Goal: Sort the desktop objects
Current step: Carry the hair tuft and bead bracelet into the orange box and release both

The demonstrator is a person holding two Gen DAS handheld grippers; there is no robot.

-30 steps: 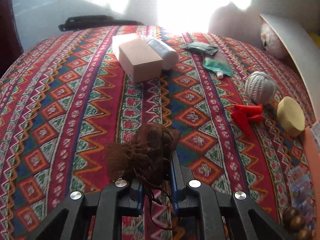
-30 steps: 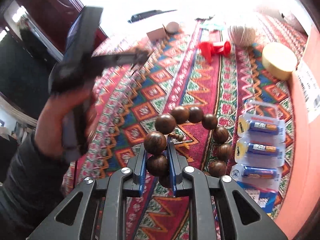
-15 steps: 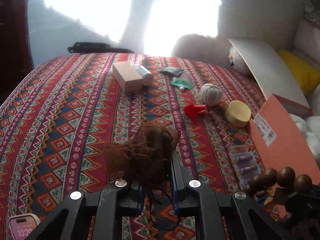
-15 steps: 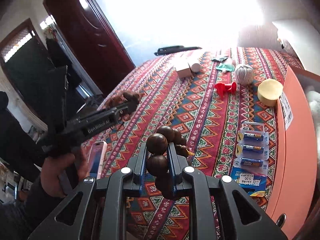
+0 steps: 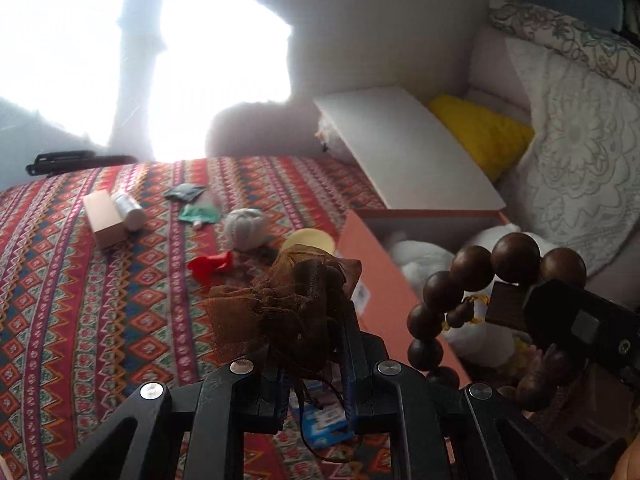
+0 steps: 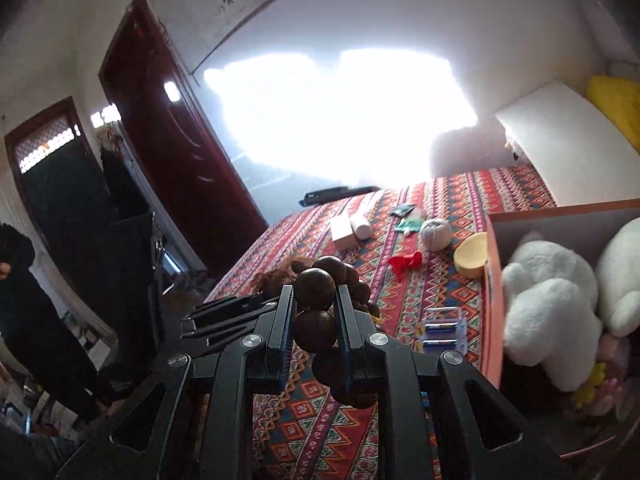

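Observation:
My left gripper (image 5: 310,320) is shut on a brown mesh pouch (image 5: 280,304), held high above the patterned cloth (image 5: 100,320). My right gripper (image 6: 314,300) is shut on a string of large dark wooden beads (image 6: 316,320). In the left wrist view those beads (image 5: 472,276) hang at the right over the open orange box (image 5: 384,280), which holds white plush toys (image 6: 548,300). In the right wrist view the pouch (image 6: 280,276) and the left gripper show just left of the beads.
On the cloth lie a pink box (image 5: 102,220), a white bottle (image 5: 128,208), green sachets (image 5: 198,212), a ball of twine (image 5: 246,228), a red piece (image 5: 212,266), a yellow disc (image 5: 308,240) and packed batteries (image 6: 442,330). A person in black (image 6: 24,320) stands at the left.
Both grippers have risen and swung right toward the orange box, each keeping its load. The box's inside and the plush toys have come into view.

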